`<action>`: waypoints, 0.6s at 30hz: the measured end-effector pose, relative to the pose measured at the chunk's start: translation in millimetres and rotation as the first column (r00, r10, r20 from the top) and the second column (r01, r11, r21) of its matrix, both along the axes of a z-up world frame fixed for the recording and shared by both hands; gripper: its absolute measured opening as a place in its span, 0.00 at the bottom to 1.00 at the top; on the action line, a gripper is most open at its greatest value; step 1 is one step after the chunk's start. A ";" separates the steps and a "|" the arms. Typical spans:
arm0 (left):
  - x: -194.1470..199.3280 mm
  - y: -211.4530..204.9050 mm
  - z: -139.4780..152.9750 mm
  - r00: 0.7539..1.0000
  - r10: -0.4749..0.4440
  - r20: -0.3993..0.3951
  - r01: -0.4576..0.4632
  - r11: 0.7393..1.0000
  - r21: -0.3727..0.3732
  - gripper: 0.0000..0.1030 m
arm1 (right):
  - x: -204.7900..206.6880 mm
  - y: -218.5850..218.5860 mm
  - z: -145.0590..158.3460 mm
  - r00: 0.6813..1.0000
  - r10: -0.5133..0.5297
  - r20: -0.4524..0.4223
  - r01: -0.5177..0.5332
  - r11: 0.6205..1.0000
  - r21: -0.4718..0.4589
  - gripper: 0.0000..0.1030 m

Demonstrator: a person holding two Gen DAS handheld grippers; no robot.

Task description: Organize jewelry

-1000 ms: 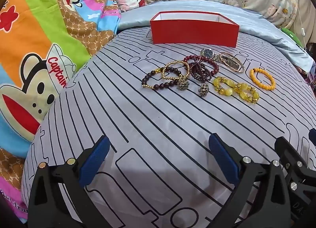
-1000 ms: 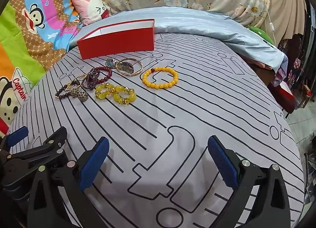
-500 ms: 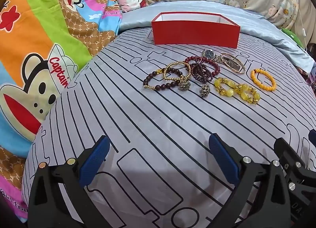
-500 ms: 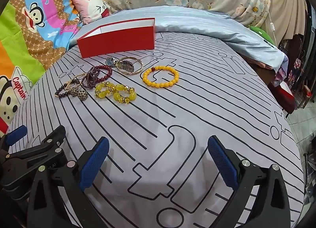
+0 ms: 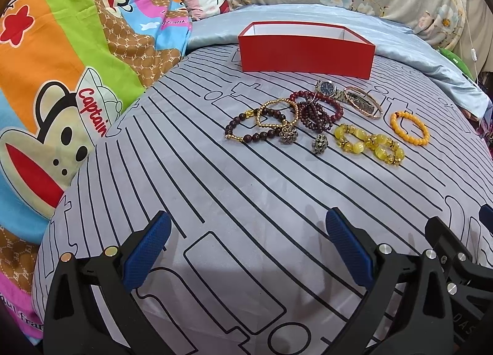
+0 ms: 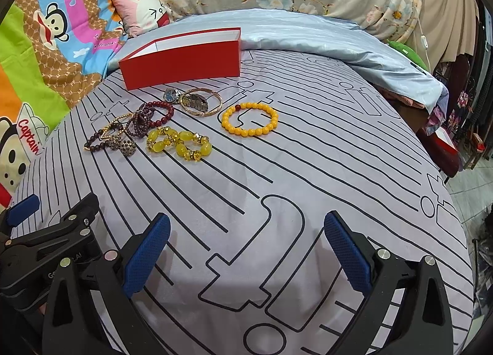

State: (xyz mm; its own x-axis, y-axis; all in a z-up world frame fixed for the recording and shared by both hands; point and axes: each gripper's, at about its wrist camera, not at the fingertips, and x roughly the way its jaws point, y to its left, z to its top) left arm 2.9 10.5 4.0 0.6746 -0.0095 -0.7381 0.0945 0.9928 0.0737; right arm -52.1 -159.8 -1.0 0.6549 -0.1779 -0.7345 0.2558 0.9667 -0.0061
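I had the left gripper (image 5: 246, 247) low over the grey line-patterned bedsheet (image 5: 215, 188), its blue pads spread wide with nothing between them; the right gripper (image 6: 246, 247) sat likewise, jaws parted and empty, just beside the left one, whose black frame showed at the lower left of the right wrist view. Both were well short of the jewelry.

The jewelry lay in a loose row across the sheet, in front of the red box (image 5: 306, 51); the box stood open-topped with a white interior, near the far edge of the sheet against a pale blue quilt (image 6: 308, 31). From the left wrist view, the leftmost piece was a dark brown bead bracelet (image 5: 246, 136), overlapped by a thin gold bead bracelet (image 5: 277, 113); two small metallic filigree charms (image 5: 289, 135) rested just in front of these. Next came a dark red bead bracelet (image 5: 317, 108), coiled on itself and touching the gold one. Behind it, nearest the box, lay a wristwatch (image 5: 328, 88) with a dark blue face, its band running into a rose-gold bangle (image 5: 363, 102). A chunky yellow bead bracelet (image 5: 369, 144) lay twisted in a figure of eight, near the red one but apart from it; an orange bead bracelet (image 5: 409, 128) lay by itself at the right end, flat and round.

A cartoon monkey blanket (image 5: 61, 78) was heaped along the left side; a pink cartoon pillow (image 6: 140, 11) lay behind it.
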 end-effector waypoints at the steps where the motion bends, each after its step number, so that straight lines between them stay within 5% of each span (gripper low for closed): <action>1: 0.7 0.7 0.3 1.000 -0.002 0.001 0.002 1.000 -0.003 0.93 | 0.2 0.1 0.1 1.000 -0.001 0.000 0.001 1.000 0.000 0.94; 18: -5.1 -3.9 0.0 1.000 -0.004 0.015 0.004 1.000 -0.018 0.93 | 0.3 -0.6 0.3 1.000 -0.002 -0.001 0.001 1.000 -0.002 0.94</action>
State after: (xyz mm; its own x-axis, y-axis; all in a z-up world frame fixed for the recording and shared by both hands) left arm -2.2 6.7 4.1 0.6853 -0.0253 -0.7278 0.0977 0.9936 0.0574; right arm -51.8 -160.3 -0.8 0.6541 -0.1803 -0.7346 0.2573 0.9663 -0.0081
